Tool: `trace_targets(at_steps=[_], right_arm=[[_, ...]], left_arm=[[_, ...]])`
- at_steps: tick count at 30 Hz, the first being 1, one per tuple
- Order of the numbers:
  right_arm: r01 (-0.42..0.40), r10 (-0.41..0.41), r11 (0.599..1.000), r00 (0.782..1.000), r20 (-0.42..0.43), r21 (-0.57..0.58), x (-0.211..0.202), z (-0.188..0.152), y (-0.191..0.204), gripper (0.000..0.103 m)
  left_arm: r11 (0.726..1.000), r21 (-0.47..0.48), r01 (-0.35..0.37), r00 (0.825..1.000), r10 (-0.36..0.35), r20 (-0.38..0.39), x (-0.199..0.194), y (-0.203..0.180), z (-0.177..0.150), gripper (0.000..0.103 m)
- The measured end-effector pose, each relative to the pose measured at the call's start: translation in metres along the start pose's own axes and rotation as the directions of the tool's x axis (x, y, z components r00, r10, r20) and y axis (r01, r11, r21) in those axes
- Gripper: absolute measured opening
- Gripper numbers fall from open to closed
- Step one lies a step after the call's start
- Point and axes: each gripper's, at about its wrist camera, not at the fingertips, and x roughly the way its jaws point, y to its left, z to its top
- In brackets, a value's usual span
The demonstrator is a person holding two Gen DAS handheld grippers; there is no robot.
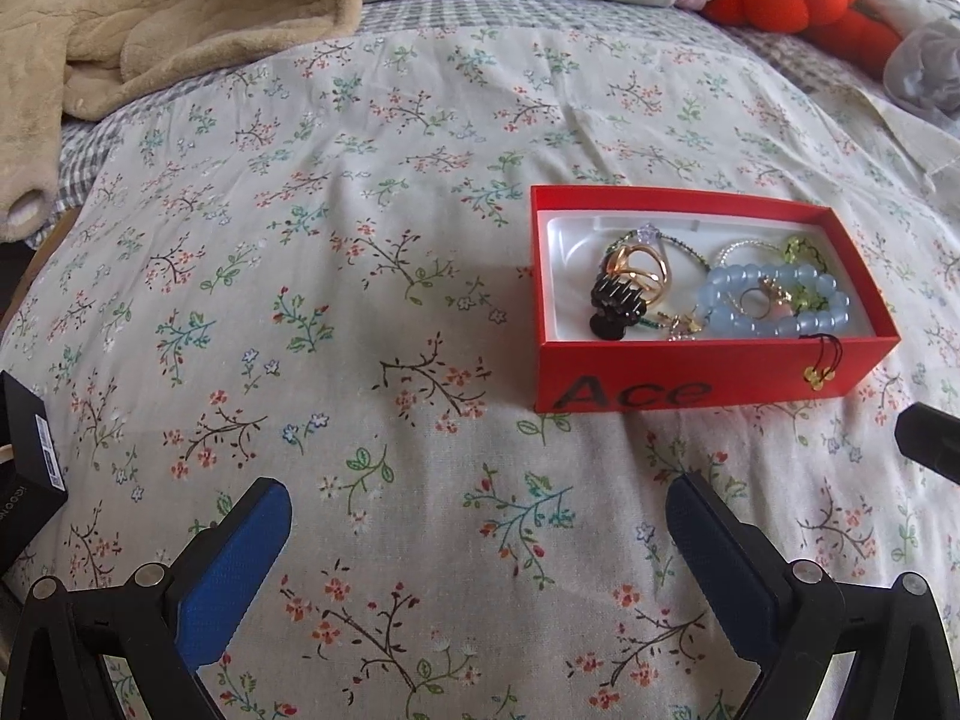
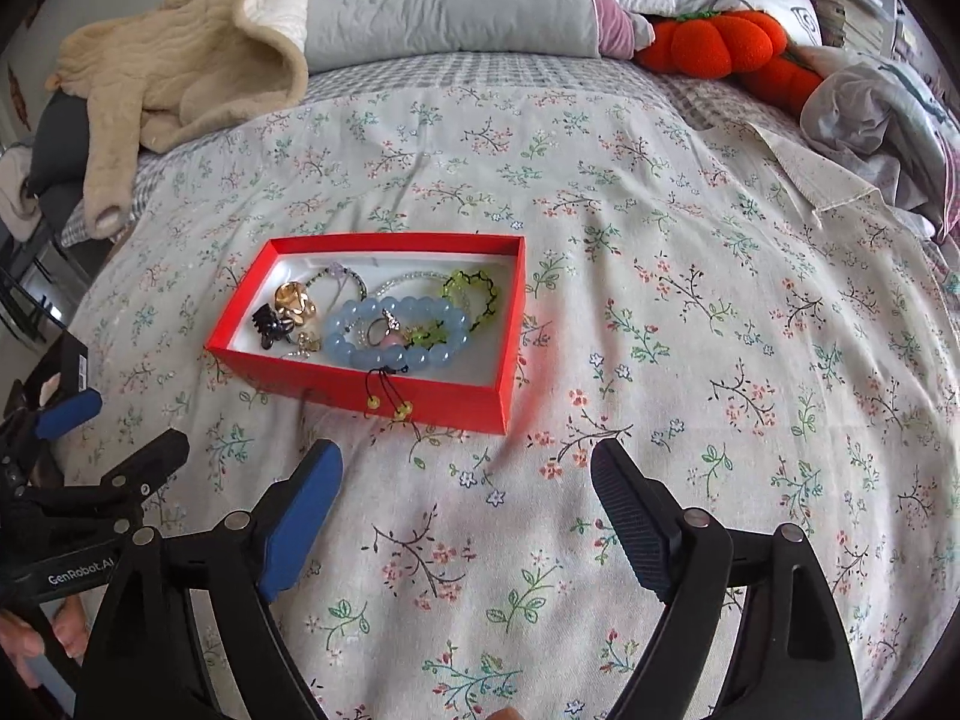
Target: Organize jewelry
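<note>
1. Two grippers are seen nearest: the left gripper [image 1: 479,516] and the right gripper [image 2: 467,480], both spread wide with nothing between the pads, over the floral sheet [image 1: 360,240].
2. One red box [image 2: 444,402] lies just beyond on the sheet, holding one blue bead bracelet [image 2: 396,330], one gold clip [image 2: 294,300] and one black clip [image 2: 273,324].
3. Farthest, one beige blanket [image 2: 198,60] and one orange plush [image 2: 720,42] are seen.
</note>
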Motion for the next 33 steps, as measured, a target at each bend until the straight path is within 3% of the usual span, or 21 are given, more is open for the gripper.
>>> trace_targets(at_steps=[33], right_arm=[[-0.002,0.002,1.0,0.999,-0.04,-0.005,0.0046,-0.0039,0.0067,0.087]], left_arm=[[1.0,-0.015,-0.002,1.0,0.001,-0.015,0.0026,-0.0016,-0.0016,0.103]])
